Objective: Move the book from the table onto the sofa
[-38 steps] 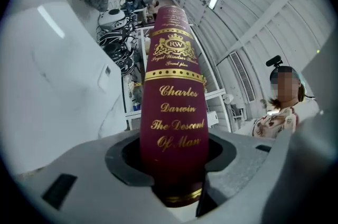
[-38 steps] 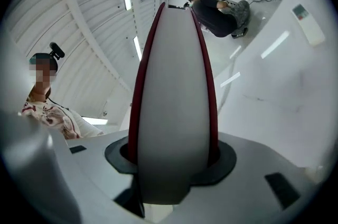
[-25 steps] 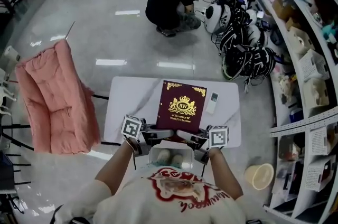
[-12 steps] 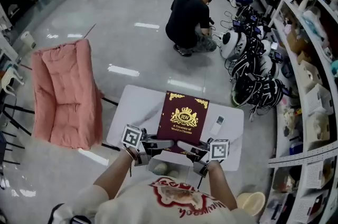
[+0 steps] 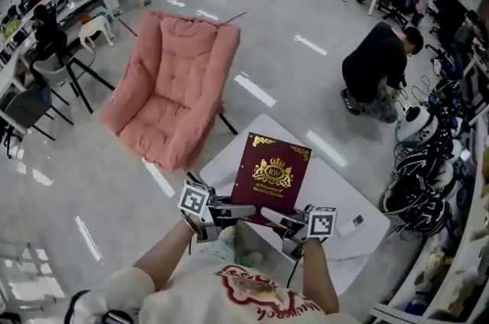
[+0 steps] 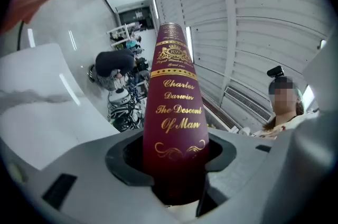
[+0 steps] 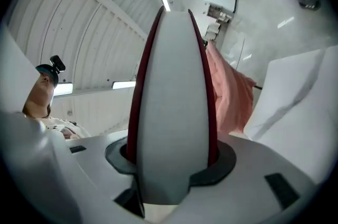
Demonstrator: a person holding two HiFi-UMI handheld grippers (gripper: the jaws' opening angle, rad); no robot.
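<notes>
Over the white tabletop, the book is clamped in the jaws of the left gripper and the right gripper. The sofa is seen ahead-left, nearer the left gripper.

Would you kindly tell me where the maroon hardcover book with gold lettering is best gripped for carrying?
Grip the maroon hardcover book at its near end, from both long edges: left gripper on the spine, right gripper on the page edge, jaws across both covers. It is broad, flat and rigid, so two opposed grips should keep it steady.
</notes>
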